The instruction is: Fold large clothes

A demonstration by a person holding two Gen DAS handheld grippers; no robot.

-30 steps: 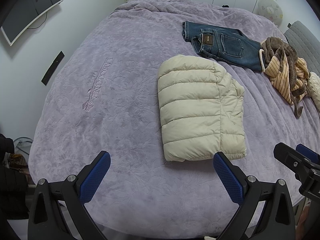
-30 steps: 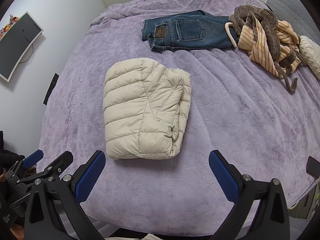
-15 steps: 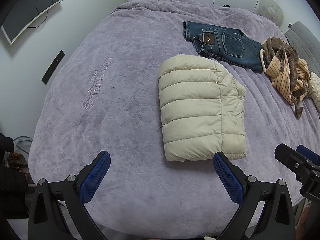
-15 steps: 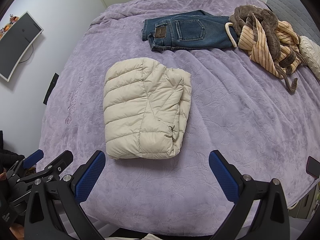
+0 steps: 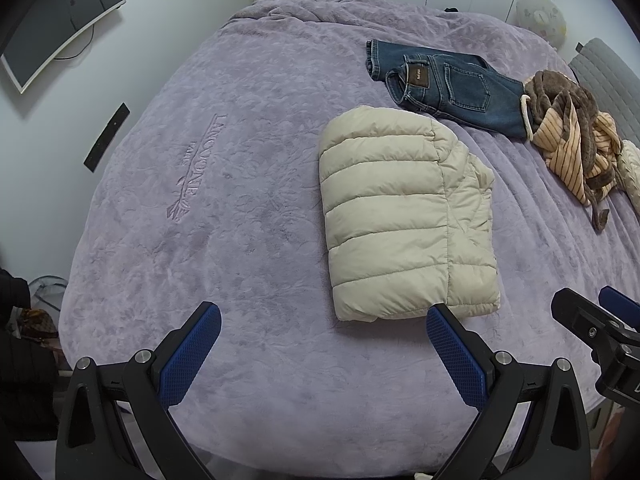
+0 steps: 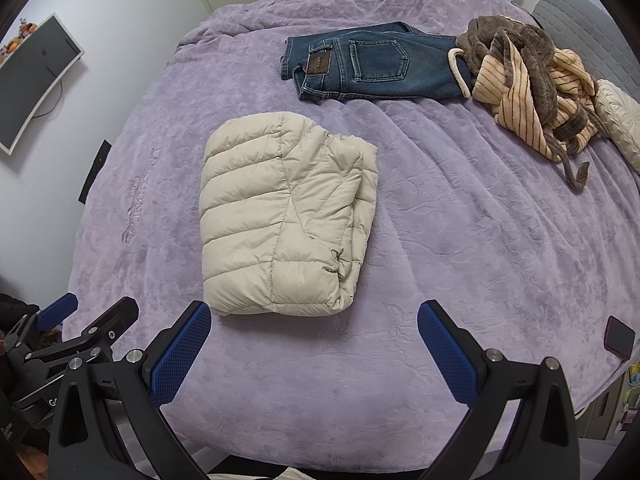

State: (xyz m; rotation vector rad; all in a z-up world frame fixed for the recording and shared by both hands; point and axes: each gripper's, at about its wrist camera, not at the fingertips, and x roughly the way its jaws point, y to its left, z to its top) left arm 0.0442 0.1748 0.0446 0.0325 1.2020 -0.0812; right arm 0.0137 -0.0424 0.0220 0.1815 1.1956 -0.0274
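A cream puffer jacket (image 5: 404, 216) (image 6: 286, 224) lies folded into a compact rectangle in the middle of the purple bed cover (image 5: 224, 184) (image 6: 460, 232). My left gripper (image 5: 320, 344) hovers open over the bed's near edge, just short of the jacket's near end, holding nothing. My right gripper (image 6: 316, 344) is also open and empty, to the right of the left one, its left finger close to the jacket's near corner. Each gripper shows in the other's view, the right gripper (image 5: 600, 328) and the left gripper (image 6: 80, 336).
Folded blue jeans (image 5: 444, 80) (image 6: 372, 66) lie at the far side. A crumpled brown and striped garment (image 5: 572, 128) (image 6: 532, 84) sits at the right, beside a cream cushion (image 6: 618, 120). A monitor (image 5: 60, 16) hangs on the left wall. A dark phone (image 6: 618, 338) lies near the right edge.
Nothing has moved on the bed. Both grippers stay open, and the left view has drifted only slightly.
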